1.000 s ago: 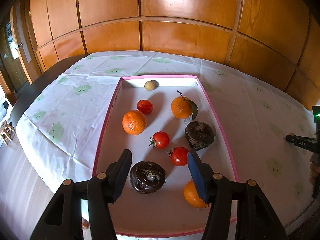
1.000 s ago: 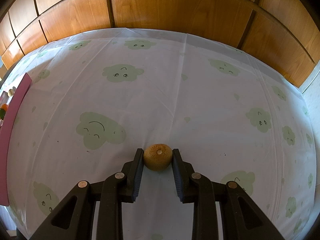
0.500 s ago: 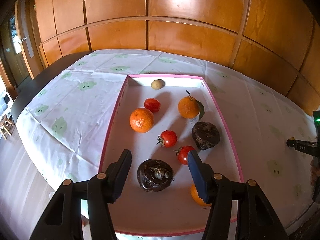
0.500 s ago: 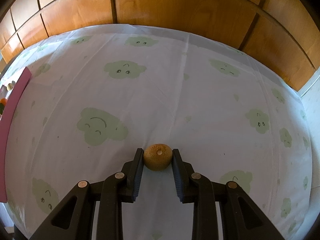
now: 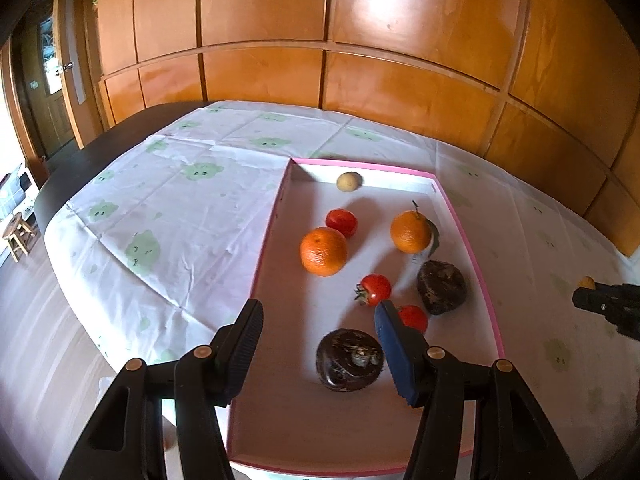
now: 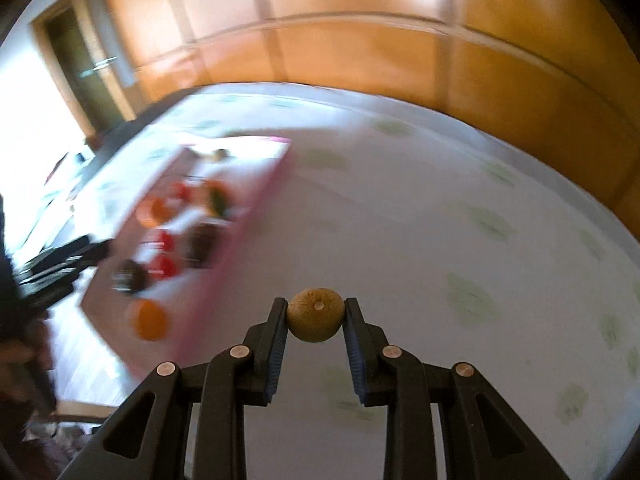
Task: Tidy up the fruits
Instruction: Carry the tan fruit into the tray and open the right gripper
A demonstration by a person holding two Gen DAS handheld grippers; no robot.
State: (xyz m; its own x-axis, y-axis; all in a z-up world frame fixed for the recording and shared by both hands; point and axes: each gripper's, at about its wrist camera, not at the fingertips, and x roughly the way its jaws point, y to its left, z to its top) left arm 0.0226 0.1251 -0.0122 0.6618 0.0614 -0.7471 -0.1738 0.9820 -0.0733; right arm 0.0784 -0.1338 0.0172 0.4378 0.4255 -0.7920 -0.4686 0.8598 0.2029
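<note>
- We see the right gripper [image 6: 316,316] clamped on a small round tan-brown fruit with a rough matte skin [image 6: 316,314], one blue-faced pad pressing each side of it.
- The fruit is slightly squat, wider than it is tall, so its long axis runs straight across from pad to pad; a tiny pale stem nub faces the camera (back along the fingers).
- It hangs clear above the white tablecloth printed with pale green cloud faces [image 6: 440,220], well to the right of the tray in this heavily blurred view.
- Our left gripper [image 5: 318,338] stands with its jaws apart and nothing between the pads, poised over the near end of the shallow rectangular white tray with a pink rim [image 5: 486,292].
- Inside the tray, nearest the left gripper, lies a dark purple-brown round fruit with a withered calyx [image 5: 349,359]; a second dark fruit of the same kind [image 5: 441,287] sits nearer the right rim.
- Three red tomatoes lie in the tray: one just behind the right finger [image 5: 414,317], one with a green calyx [image 5: 374,289], one further back [image 5: 341,222].
- A large orange [image 5: 323,251] touches that far tomato; a smaller orange with a stem and green leaf [image 5: 411,231] lies apart to its right.
- A small pale yellowish round fruit [image 5: 349,181] rests by the far wall.
</note>
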